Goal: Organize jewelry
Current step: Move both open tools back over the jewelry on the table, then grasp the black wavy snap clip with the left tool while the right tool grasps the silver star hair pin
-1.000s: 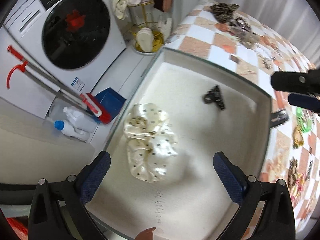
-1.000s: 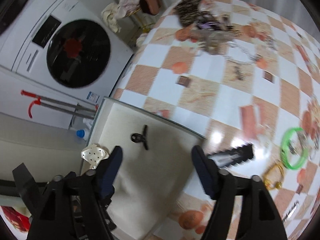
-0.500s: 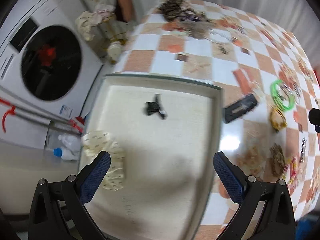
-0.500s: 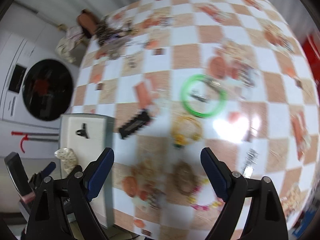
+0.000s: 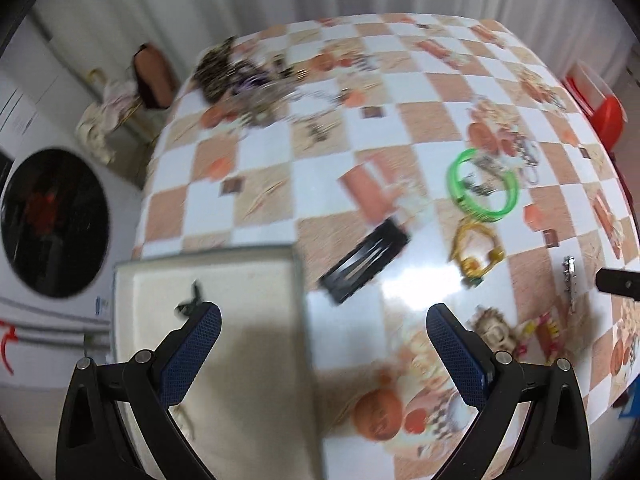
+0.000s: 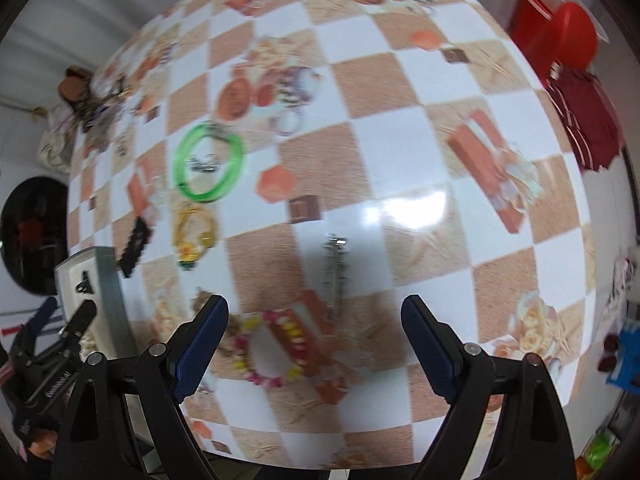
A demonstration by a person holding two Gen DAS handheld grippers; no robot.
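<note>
Both grippers are swinging away from the cream-lined tray (image 5: pixel 248 268), which filled the left wrist view a second earlier and is now sliding to the lower left, while the checkered tablecloth (image 6: pixel 400 184) is filling both views. Left gripper (image 5: pixel 322 354) is hanging with its jaws wide and nothing between them, over the tray's right rim. Right gripper (image 6: pixel 314 344) is likewise standing wide and empty (its blue pads clear of everything), hovering over the beaded bracelet (image 6: pixel 272 350), which is lying on the cloth near the table's front edge.

Just beyond it, the silver hair clip (image 6: pixel 336 272) is lying flat, pointing away from the camera. Likely stiff, thin and light, it is probably going to slide on the glossy cloth, so pinching across its narrow width near the middle looks safest. By contrast, the bracelet seems limp and light; one side of its loop should be enough to lift it.

Loose pieces on the cloth, counted: one green bangle (image 6: pixel 208 162) with a small metal piece inside its ring, one yellow bracelet (image 6: pixel 194 236) below it, one black comb clip (image 5: pixel 366 266) just right of the tray, one silver clip, one beaded bracelet, and a tangled heap (image 5: pixel 244 76) at the far corner, too blurred to count. Inside the tray, one small black claw clip (image 5: pixel 191 300) is showing, partly hidden behind the left gripper's finger.
</note>
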